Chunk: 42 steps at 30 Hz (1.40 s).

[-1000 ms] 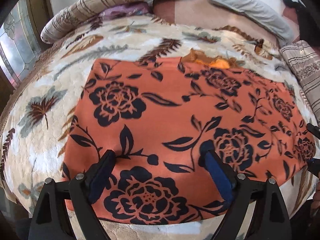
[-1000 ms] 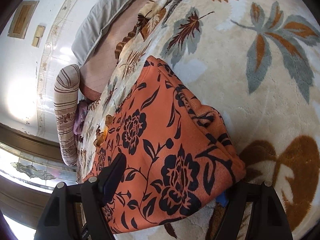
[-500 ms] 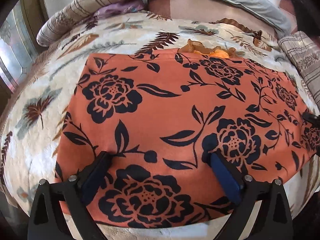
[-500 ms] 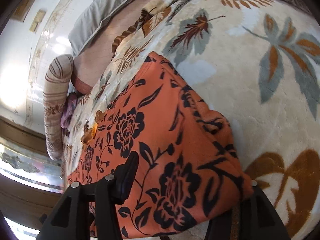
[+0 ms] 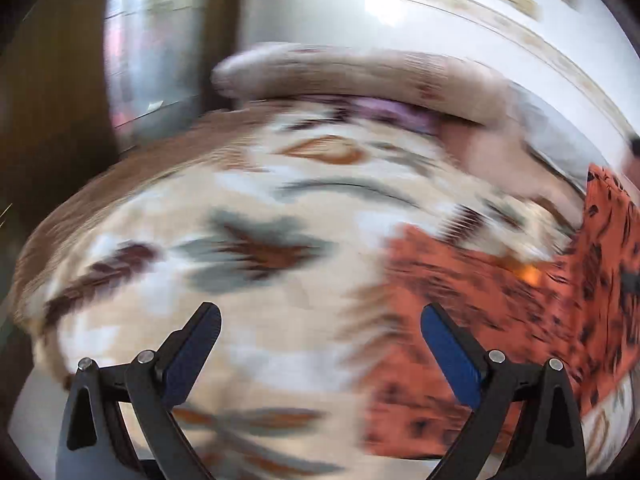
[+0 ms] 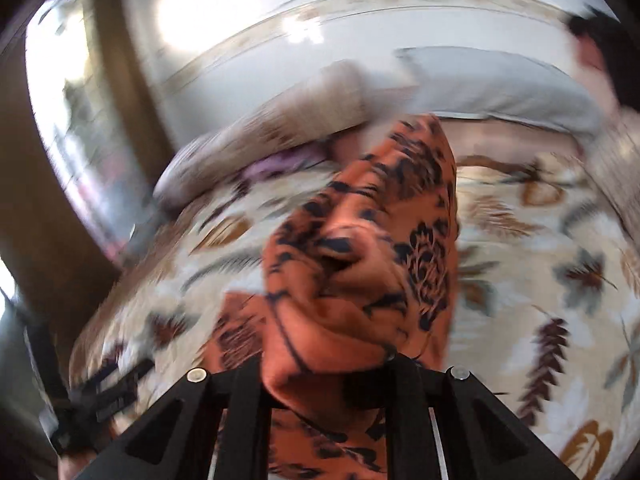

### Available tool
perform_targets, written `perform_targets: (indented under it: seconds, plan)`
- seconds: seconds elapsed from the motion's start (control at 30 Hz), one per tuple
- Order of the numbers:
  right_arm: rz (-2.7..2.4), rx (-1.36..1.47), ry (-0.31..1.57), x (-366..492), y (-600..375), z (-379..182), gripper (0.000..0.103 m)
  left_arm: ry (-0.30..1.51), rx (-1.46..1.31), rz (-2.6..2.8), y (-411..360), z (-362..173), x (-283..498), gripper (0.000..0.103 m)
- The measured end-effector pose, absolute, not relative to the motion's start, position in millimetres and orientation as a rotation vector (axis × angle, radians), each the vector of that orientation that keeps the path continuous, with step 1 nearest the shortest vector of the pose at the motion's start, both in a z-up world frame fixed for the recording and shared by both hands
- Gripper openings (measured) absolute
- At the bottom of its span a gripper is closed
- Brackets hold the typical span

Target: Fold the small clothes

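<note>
Left wrist view, heavily blurred: the left gripper [image 5: 320,332] stands released, its two blue-padded fingers [image 5: 448,352] wide apart with nothing between them, hovering over the leaf-patterned blanket [image 5: 248,248] that covers the bed. The orange floral garment [image 5: 500,300] lies toward the right edge of the bed, partly on the blanket and partly rising at the far right of the frame. One finger overlaps the cloth's near left corner in the picture; whether it touches cannot be told. A striped bolster pillow [image 5: 360,76] runs along the far edge of the bed, with something purple [image 5: 384,110] tucked just beneath it.

Right wrist view, also blurred: the right gripper [image 6: 324,364] is clenched on the orange floral garment [image 6: 372,264], a bunched fold pinched between its black fingers, and the cloth rises in a crumpled peak above the blanket [image 6: 540,280]. A grey pillow [image 6: 500,88] lies at the far edge of the bed beside the striped bolster [image 6: 280,128].
</note>
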State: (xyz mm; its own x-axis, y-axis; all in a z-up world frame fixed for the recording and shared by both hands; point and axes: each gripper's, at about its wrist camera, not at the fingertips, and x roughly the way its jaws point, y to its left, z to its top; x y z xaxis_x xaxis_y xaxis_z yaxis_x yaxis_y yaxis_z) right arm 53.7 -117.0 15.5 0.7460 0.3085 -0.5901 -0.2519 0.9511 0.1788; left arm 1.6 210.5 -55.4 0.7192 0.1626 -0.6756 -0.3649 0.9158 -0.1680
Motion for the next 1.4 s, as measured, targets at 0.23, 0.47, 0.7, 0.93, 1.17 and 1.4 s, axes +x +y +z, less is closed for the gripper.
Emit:
perform_targets:
  seconds: [0.23, 0.47, 0.7, 0.93, 1.17, 1.4]
  plan:
    - [0.394, -0.129, 0.965, 73, -4, -103, 0.015, 0.823, -0.453, 0.372, 267, -96, -3, 0.1]
    - [0.427, 0.029, 0.763, 65, -14, -15, 0.015, 0.813, -0.427, 0.325, 258, -94, 1, 0.1]
    - [0.489, -0.08, 0.962, 66, 35, -104, 0.015, 0.827, -0.463, 0.33, 266, -99, 5, 0.1]
    - [0.521, -0.092, 0.907, 54, 34, -98, 0.015, 0.833, -0.49, 0.235, 256, -99, 9, 0.1]
    - [0.531, -0.17, 0.81, 26, 29, -111, 0.023, 0.835, -0.588, 0.03, 244, -97, 13, 0.1]
    - [0.572, -0.011, 0.794, -7, -22, -97, 0.028, 0.808, -0.635, -0.099, 229, -87, 11, 0.1]
